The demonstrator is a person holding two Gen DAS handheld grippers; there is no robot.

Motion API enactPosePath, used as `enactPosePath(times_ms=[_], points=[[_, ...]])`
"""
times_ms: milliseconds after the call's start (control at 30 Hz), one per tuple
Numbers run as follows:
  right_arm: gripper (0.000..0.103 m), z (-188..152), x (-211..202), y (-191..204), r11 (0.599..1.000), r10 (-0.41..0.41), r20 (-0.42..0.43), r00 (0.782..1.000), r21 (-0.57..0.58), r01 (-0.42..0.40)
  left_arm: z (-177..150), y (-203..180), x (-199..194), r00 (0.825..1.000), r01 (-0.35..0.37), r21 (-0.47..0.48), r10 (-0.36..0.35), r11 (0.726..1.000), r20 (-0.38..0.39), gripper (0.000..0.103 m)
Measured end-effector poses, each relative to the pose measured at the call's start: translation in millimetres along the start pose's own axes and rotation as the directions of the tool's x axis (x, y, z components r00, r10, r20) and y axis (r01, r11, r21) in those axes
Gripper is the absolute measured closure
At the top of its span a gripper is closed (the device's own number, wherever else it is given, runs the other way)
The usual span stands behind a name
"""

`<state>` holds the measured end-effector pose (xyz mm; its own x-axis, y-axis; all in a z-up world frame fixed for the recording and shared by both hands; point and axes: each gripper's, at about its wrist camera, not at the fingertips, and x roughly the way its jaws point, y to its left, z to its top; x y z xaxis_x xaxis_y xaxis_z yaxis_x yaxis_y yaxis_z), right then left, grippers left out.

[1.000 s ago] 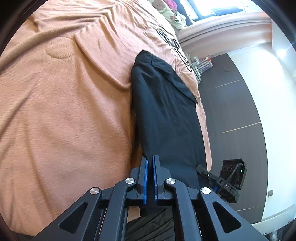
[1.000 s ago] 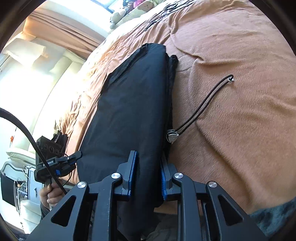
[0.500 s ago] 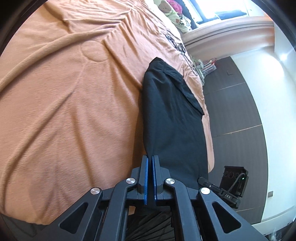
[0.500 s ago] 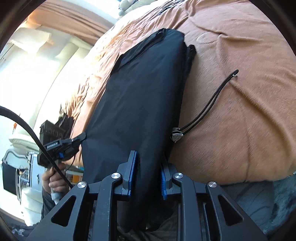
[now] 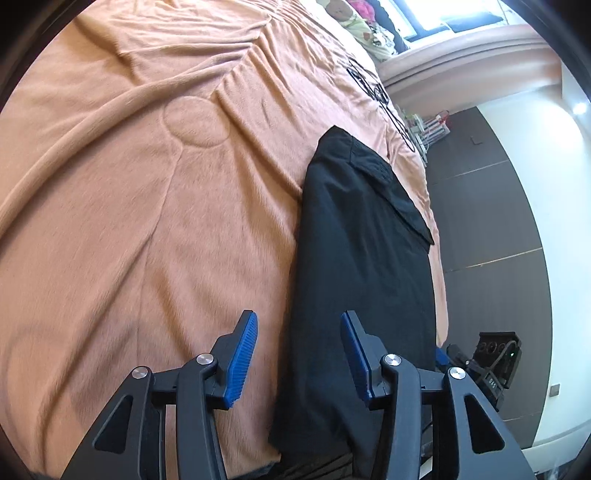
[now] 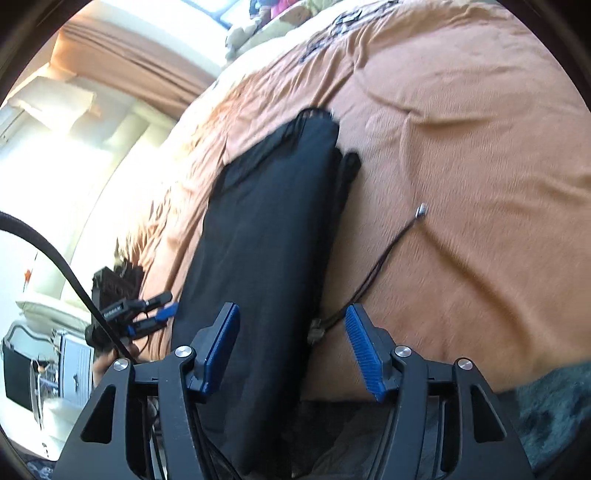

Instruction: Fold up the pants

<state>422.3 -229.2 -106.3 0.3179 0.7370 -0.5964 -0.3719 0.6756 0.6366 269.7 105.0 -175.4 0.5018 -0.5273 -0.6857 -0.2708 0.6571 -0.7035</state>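
Note:
Black pants (image 5: 362, 266) lie in a long narrow strip on an orange bedspread (image 5: 147, 206), running away from me along the bed's edge. My left gripper (image 5: 299, 354) is open, its blue pads either side of the near end of the pants, holding nothing. In the right wrist view the pants (image 6: 266, 251) lie the same way, with a black drawstring (image 6: 384, 258) trailing to the right on the bedspread (image 6: 480, 184). My right gripper (image 6: 291, 347) is open over the near end. The left gripper (image 6: 147, 314) shows at the left there.
The bed's edge drops to a dark floor (image 5: 487, 221) on the right of the left wrist view. Pillows and soft toys (image 5: 354, 18) lie at the far end by a bright window. A curtain (image 6: 122, 66) and furniture (image 6: 44, 369) show at the left in the right wrist view.
Both grippers were shut on the near end of the pants and have opened, letting it go. The pants now lie flat on the bed.

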Motion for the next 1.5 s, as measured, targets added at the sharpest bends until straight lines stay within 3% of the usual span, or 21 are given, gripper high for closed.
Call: enactPosePath(times_ms=[267, 500, 867, 1200, 1400, 1500], points=[[0.045, 30.8, 30.3, -12.0, 0.999, 0.041, 0.010, 0.999, 0.012, -0.041, 22.9, -10.8, 23.2, 1.000, -0.015, 0.015, 0.016, 1.000, -0.008, 0.054], [0.045, 40.8, 76.9, -26.6, 0.997, 0.039, -0.072, 0.997, 0.068, -0.034, 35.9, -12.0, 39.7, 0.999, -0.027, 0.011, 0.027, 1.000, -0.020, 0.054], [0.045, 51.5, 101.0, -28.9, 0.987, 0.139, -0.121, 0.983, 0.096, -0.128, 54.9, -16.1, 57.6, 1.000, -0.009, 0.001, 0.009, 1.000, -0.027, 0.054], [0.045, 61.8, 115.9, -27.2, 0.987, 0.149, -0.139, 0.979, 0.082, -0.139, 65.3, -24.6, 77.8, 0.998, 0.039, 0.004, -0.039, 0.999, -0.047, 0.058], [0.073, 56.9, 106.4, -23.7, 0.986, 0.161, -0.101, 0.982, 0.055, -0.156, 62.0, -24.9, 71.8, 0.998, 0.058, 0.029, -0.057, 0.998, -0.038, 0.078], [0.074, 54.2, 99.3, -16.2, 0.987, 0.159, -0.084, 0.984, 0.024, -0.158, 62.0, -25.4, 68.4, 0.997, 0.066, 0.038, -0.064, 0.997, -0.039, 0.079]])
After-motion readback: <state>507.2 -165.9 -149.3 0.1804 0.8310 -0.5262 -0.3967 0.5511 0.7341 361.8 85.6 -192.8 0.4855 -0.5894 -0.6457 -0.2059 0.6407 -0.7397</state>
